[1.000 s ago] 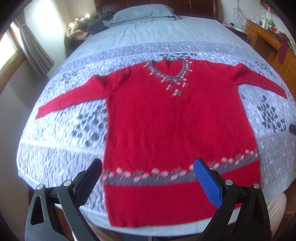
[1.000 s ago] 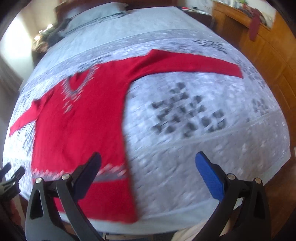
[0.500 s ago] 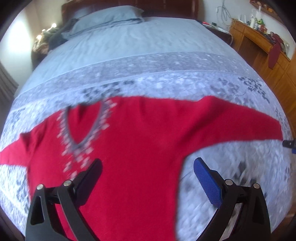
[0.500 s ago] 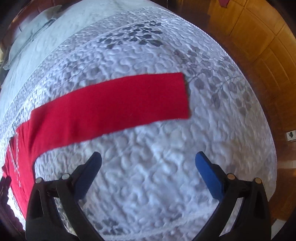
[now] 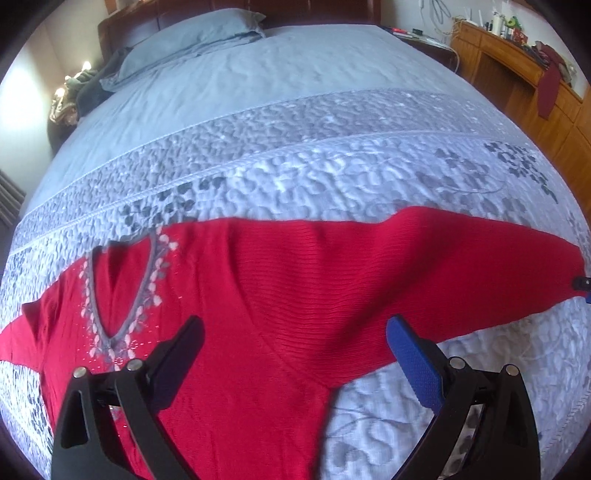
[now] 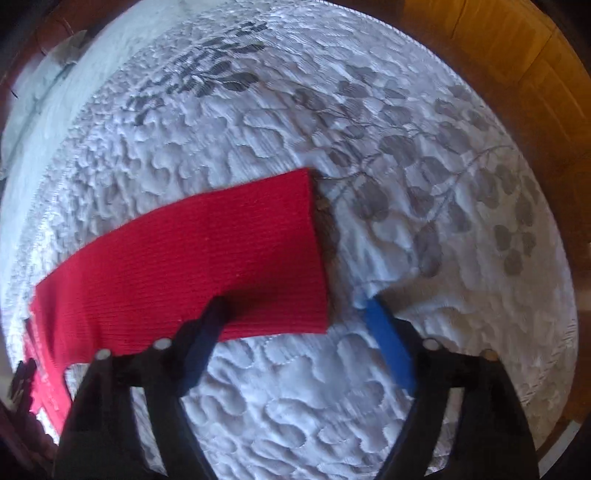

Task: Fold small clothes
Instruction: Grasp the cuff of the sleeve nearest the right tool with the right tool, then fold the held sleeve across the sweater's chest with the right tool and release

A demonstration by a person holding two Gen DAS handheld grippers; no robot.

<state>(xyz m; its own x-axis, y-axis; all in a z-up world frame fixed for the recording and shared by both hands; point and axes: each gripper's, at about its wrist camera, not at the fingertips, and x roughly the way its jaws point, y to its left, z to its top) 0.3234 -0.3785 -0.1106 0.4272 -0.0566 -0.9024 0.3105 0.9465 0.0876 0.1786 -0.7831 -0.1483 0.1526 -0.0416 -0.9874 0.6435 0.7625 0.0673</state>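
A red knit sweater point(image 5: 280, 295) with a grey patterned V-neck point(image 5: 122, 291) lies flat on the bed. My left gripper point(image 5: 295, 343) is open and hovers above the sweater's right shoulder and armpit. The right sleeve runs out to the right, and its cuff end point(image 6: 258, 251) fills the right wrist view. My right gripper point(image 6: 295, 314) is open and low over the cuff: one finger point(image 6: 210, 317) rests at the sleeve's near edge, the blue finger point(image 6: 388, 339) is on the quilt just past the cuff. A tip of the right gripper shows at the sleeve end in the left wrist view point(image 5: 581, 283).
The bed has a grey-white quilted cover with leaf patterns point(image 5: 332, 177) and a blue pillow point(image 5: 192, 33) at the head. A wooden cabinet point(image 5: 524, 70) stands along the right side. The wooden floor point(image 6: 517, 55) lies past the bed edge.
Both grippers have moved to the right and lower. The left gripper went from the hem to the right shoulder. The right gripper came down onto the cuff of the right sleeve.
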